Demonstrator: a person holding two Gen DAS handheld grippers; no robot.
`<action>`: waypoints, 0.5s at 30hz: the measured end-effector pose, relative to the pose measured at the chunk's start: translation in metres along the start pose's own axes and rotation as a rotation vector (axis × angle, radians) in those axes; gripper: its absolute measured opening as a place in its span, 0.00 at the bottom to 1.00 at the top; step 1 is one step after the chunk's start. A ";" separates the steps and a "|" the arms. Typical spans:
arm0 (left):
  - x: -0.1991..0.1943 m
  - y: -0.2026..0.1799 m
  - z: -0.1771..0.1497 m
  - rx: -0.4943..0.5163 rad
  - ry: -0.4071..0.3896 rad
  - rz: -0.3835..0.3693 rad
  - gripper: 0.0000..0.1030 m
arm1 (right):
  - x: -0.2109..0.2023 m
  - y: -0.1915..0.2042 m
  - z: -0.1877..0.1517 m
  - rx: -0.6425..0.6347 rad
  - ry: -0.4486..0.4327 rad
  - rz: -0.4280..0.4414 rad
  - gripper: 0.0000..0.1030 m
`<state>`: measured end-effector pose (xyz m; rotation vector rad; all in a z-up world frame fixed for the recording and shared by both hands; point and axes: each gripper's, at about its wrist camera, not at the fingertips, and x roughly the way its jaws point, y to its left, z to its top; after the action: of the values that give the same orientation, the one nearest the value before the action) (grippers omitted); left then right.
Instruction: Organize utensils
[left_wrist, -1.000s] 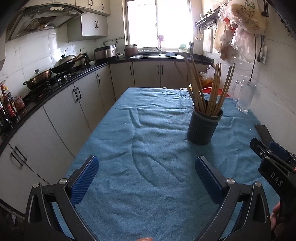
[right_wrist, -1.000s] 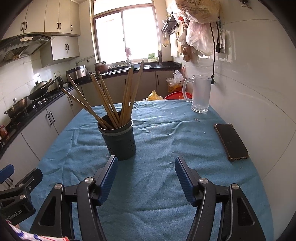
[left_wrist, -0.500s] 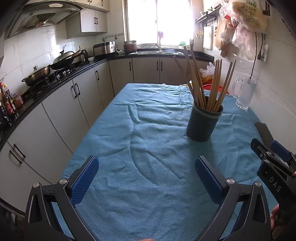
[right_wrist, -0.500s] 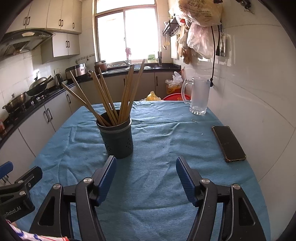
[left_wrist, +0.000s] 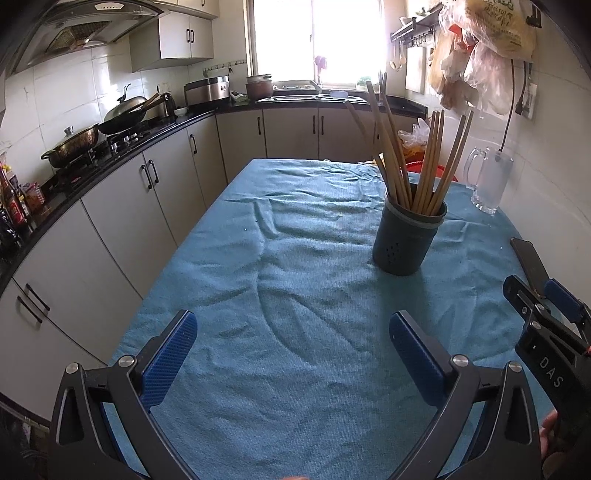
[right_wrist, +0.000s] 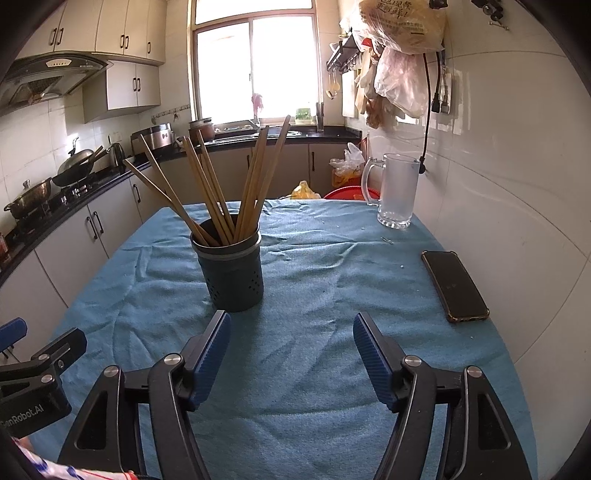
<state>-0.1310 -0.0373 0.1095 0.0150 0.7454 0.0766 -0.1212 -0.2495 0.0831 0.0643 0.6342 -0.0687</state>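
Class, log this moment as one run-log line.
left gripper: open, empty | right gripper: open, empty | chopsticks: in holder | tablecloth

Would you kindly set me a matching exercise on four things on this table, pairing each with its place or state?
Things:
1. chopsticks
2. phone
3. mug
4. holder

Places or states:
A. lying flat on the cloth near the wall
B. dark, perforated, upright mid-table
C. standing fanned out in a container
D. frosted glass, at the table's far end

Pairs: 1-C, 2-A, 3-D, 4-B
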 end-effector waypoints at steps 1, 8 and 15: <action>0.001 0.000 0.000 0.000 0.002 -0.001 1.00 | 0.000 -0.001 0.000 0.000 0.001 0.000 0.71; 0.003 -0.001 -0.001 0.003 0.007 0.003 1.00 | 0.001 -0.001 0.000 0.001 0.001 -0.001 0.71; 0.004 -0.001 -0.002 0.010 0.009 0.006 1.00 | 0.001 -0.001 -0.001 -0.001 0.002 -0.002 0.72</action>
<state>-0.1295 -0.0383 0.1056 0.0269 0.7548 0.0784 -0.1215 -0.2508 0.0817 0.0628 0.6364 -0.0700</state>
